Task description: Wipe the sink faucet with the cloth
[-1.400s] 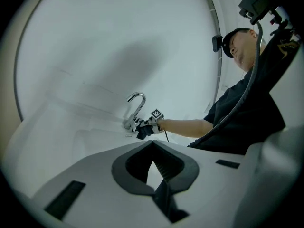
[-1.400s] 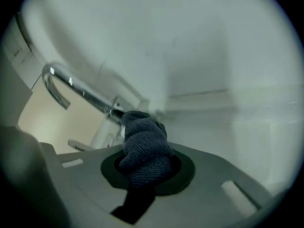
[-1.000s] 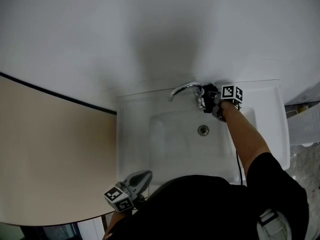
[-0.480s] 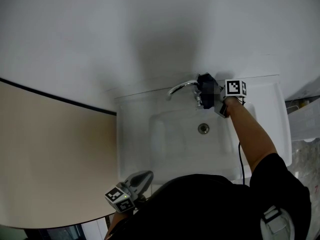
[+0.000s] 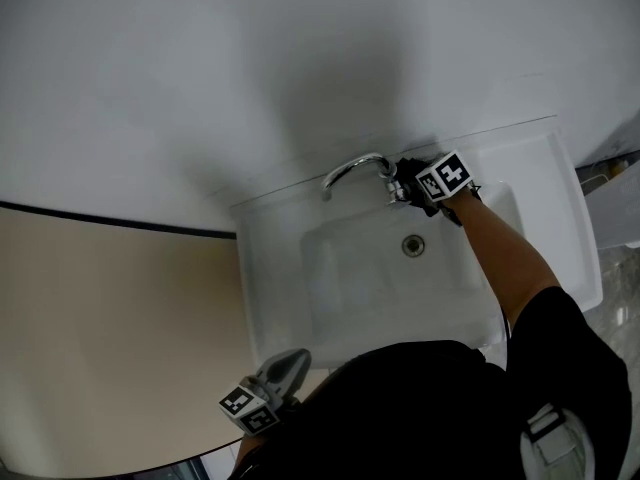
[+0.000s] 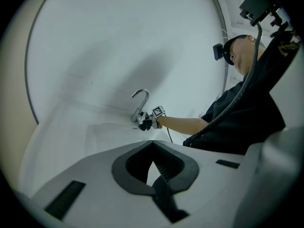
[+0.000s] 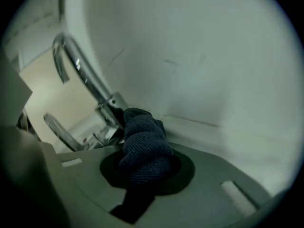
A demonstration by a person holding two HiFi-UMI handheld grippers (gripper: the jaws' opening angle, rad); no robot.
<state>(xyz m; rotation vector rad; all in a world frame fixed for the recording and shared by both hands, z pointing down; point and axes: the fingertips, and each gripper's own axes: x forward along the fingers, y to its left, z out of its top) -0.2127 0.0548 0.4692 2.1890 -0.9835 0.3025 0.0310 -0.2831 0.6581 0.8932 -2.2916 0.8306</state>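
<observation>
Right at the base of the faucet (image 7: 107, 106) the dark knit cloth (image 7: 142, 144) sits bunched between the jaws of my right gripper (image 7: 145, 172), which are opening yet pinch it; soft, light and limp, it is best held by its thick middle, while my left gripper (image 6: 153, 167) hangs shut and empty near the front of the sink (image 5: 262, 268)

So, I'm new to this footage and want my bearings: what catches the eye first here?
The chrome faucet at the back of the white sink, with the right hand-held gripper at its base, a dark blue cloth between its opening jaws. The left hand-held gripper hangs shut by the sink's near-left corner.
</observation>
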